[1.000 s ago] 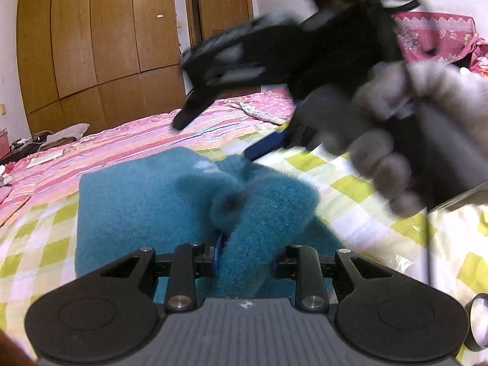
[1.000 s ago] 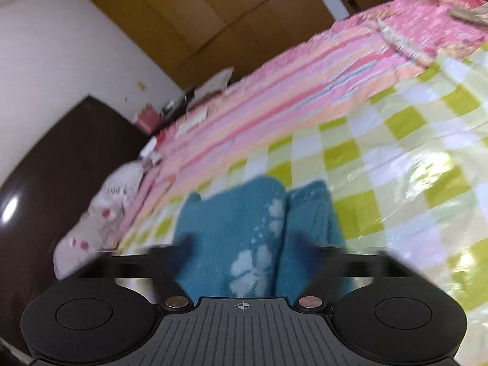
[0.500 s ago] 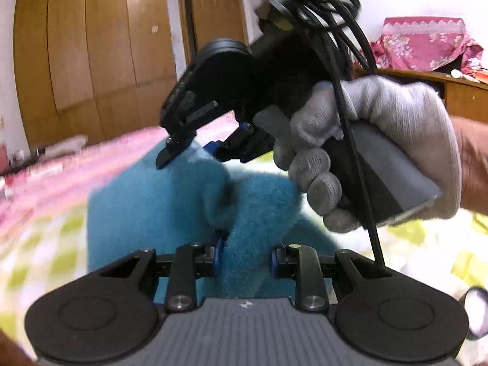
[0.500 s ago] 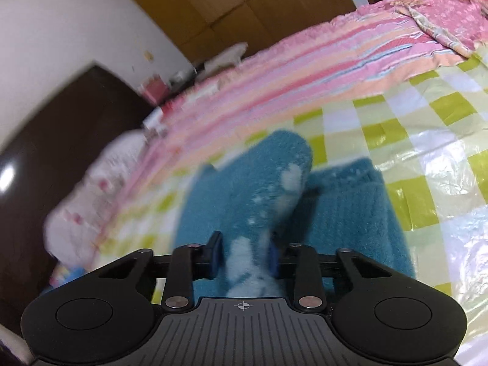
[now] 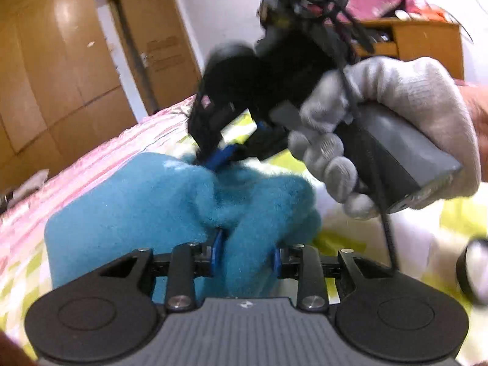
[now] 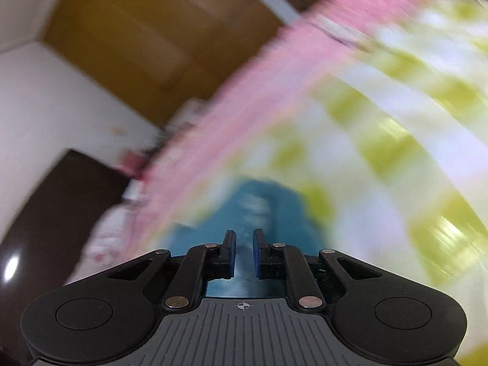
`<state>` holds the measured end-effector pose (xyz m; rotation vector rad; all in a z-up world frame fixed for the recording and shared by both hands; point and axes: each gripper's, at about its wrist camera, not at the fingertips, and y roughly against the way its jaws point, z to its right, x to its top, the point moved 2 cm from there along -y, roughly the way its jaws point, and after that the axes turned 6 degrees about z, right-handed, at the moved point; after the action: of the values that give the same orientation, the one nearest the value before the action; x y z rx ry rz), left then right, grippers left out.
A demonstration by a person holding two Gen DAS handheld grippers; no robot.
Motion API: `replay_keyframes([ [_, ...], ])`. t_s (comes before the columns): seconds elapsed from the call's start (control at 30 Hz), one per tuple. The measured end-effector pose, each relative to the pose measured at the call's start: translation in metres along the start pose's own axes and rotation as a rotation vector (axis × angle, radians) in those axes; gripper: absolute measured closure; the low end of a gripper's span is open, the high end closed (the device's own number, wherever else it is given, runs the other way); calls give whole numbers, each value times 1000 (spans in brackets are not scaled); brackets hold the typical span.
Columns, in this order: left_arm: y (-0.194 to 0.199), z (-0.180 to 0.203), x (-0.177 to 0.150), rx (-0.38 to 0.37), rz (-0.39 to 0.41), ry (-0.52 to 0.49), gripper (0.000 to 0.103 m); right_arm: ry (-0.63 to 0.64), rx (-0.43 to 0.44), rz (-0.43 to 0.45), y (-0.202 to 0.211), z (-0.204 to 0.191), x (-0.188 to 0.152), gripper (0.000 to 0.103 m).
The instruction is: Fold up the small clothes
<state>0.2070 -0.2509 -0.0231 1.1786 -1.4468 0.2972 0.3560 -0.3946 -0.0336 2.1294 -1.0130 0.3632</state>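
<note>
A fuzzy teal garment point(image 5: 146, 201) lies bunched on the yellow-checked bed cover point(image 5: 341, 238). My left gripper point(image 5: 245, 256) is shut on a thick fold of the garment, close to the camera. My right gripper point(image 5: 219, 158), held in a grey-gloved hand point(image 5: 396, 116), pinches the garment's far edge with its blue-padded fingers. In the blurred right wrist view the right gripper point(image 6: 244, 250) is nearly closed on a strip of the teal garment point(image 6: 262, 207) with white flecks.
A pink striped sheet point(image 5: 100, 158) covers the bed beyond the checked cover. Wooden wardrobes point(image 5: 61, 67) stand behind. A wooden shelf point(image 5: 427, 42) with pink cloth is at the right. A dark headboard point(image 6: 45, 219) shows at the left.
My right gripper has closed on the garment and is swinging fast, blurring its view. My left gripper keeps its hold and has lifted the fold a little.
</note>
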Motion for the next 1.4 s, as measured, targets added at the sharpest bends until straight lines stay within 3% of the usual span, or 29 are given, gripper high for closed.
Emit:
replay_keyframes([
  [0.07,8,-2,0,-4,9,3,67,-14,16,4,2,6,-4,94],
  [0.1,13,-5,1,-11,10,20,67,-20,36,12,5,4,-3,87],
  [0.17,26,-16,3,-30,19,77,66,-31,80,55,19,-2,-2,85],
  [0.3,55,-39,15,-23,52,154,62,-84,145,171,50,5,-6,60],
  [0.37,66,-43,23,-22,79,164,60,-117,166,203,61,12,-16,59],
  [0.47,73,-57,38,-29,94,245,53,-107,108,233,65,22,-25,59],
  [0.57,48,-72,52,41,82,270,47,-182,138,222,63,40,-36,59],
  [0.8,-44,-88,69,102,-118,366,47,-212,178,198,55,58,-41,59],
  [1.0,-89,-64,72,302,-280,169,37,-156,175,190,60,57,-40,59],
  [1.13,-109,-62,70,362,-352,117,33,-152,169,178,62,57,-41,59],
  [1.17,-111,-61,71,369,-365,96,33,-139,160,177,61,57,-42,59],
  [1.23,-114,-60,72,358,-375,60,45,-145,167,177,62,60,-43,59],
  [1.4,-99,-79,74,295,-344,175,69,-172,228,181,66,58,-42,59],
])
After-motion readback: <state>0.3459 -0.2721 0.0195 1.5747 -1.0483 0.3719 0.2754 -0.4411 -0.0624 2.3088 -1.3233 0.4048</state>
